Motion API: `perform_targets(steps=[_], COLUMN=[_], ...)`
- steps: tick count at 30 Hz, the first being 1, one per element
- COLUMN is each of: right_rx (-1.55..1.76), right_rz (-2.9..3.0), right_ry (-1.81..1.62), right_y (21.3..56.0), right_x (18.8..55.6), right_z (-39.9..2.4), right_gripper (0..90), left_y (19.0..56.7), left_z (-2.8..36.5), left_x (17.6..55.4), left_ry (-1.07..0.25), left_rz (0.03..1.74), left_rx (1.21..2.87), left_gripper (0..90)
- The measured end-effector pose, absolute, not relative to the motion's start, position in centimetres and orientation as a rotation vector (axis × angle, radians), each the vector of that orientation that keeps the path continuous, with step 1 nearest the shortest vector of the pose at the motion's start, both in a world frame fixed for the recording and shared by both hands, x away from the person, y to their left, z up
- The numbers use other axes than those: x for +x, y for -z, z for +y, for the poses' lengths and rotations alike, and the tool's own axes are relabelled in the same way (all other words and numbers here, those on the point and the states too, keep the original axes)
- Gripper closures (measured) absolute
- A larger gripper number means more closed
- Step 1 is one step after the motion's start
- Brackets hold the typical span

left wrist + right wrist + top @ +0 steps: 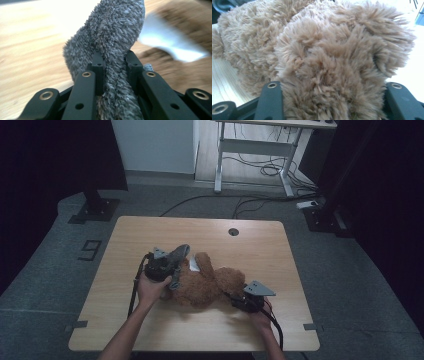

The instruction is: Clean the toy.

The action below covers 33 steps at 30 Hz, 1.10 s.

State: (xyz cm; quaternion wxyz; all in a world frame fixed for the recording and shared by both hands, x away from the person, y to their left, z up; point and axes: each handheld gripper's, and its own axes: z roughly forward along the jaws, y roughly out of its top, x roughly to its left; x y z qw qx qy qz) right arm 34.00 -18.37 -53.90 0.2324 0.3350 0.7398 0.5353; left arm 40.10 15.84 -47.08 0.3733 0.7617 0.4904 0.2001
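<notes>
A brown plush teddy bear (205, 285) lies in the middle of the wooden table (150, 230), with a white tag (194, 264) on it. My left gripper (167, 265) is at the bear's left end, shut on a grey fuzzy cloth (179, 254). In the left gripper view the cloth (112, 37) is pinched between the black jaws of the left gripper (115, 60) and stands up beyond them, with the white tag (170, 42) and the blurred bear (190, 72) behind. My right gripper (240, 301) is shut on the bear's right end. Its fur (324, 55) bulges between the jaws of the right gripper (334, 87) and hides the fingertips.
A round cable hole (233, 231) sits near the table's far edge. Beyond the table are a white desk frame (260, 145) with cables (270, 170) on the floor, and black stand bases at the left (95, 210) and right (325, 217).
</notes>
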Motion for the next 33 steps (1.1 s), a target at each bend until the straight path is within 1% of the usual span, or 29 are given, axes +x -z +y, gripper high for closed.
perform_targets(steps=[3,7,8,9,10,11,14,17,20,22,25,27,30,33], right_rx=[0.921,0.918,0.918,0.918,0.918,0.920,0.920,0.921,0.920,0.917,0.918,0.923,0.925,0.926], right_rz=[2.034,2.035,2.035,2.034,2.034,2.033,2.032,2.038,2.036,2.035,2.029,2.030,2.031,2.030], right_ry=[-1.473,-1.476,-1.476,-1.474,-1.474,-1.475,-1.475,-1.473,-1.472,-1.470,-1.469,-1.463,-1.466,-1.466], right_y=[53.9,54.0,54.0,54.0,54.0,54.0,54.0,54.0,54.0,54.0,54.0,54.0,54.1,54.1], right_x=[34.0,34.0,34.0,34.0,34.0,34.0,34.0,34.0,34.0,33.9,33.8,33.9,33.9,33.9], right_z=[-18.4,-18.6,-18.6,-18.5,-18.5,-18.5,-18.5,-18.6,-18.5,-18.5,-18.5,-18.5,-18.6,-18.5], right_gripper=[43.4,43.5,43.5,43.5,43.5,43.4,43.4,43.4,43.4,43.4,43.4,43.4,43.4,43.4], left_y=[47.0,45.2,44.5,43.1,43.1,42.4,40.8,40.0,40.8,41.9,44.0,44.7,44.7,44.7], left_z=[16.7,16.1,15.5,14.0,14.0,13.2,10.3,6.4,3.1,1.2,-0.7,-1.0,-0.5,0.8], left_x=[39.8,38.6,38.2,37.3,37.3,36.8,35.7,35.2,35.5,35.8,36.4,36.5,36.5,36.8], left_ry=[-0.494,-0.472,-0.469,-0.462,-0.462,-0.452,-0.444,-0.421,-0.389,-0.361,-0.358,-0.375,-0.394,-0.426], left_rz=[1.266,1.184,1.152,1.078,1.078,1.038,0.931,0.844,0.820,0.828,0.838,0.840,0.856,0.903], left_rx=[1.939,1.893,1.888,1.881,1.881,1.880,1.886,1.917,1.958,1.989,2.043,2.040,2.042,2.051], left_gripper=[73.7,74.0,74.0,74.1,74.1,74.1,74.0,74.0,74.0,74.0,73.9,73.9,74.1,74.3])
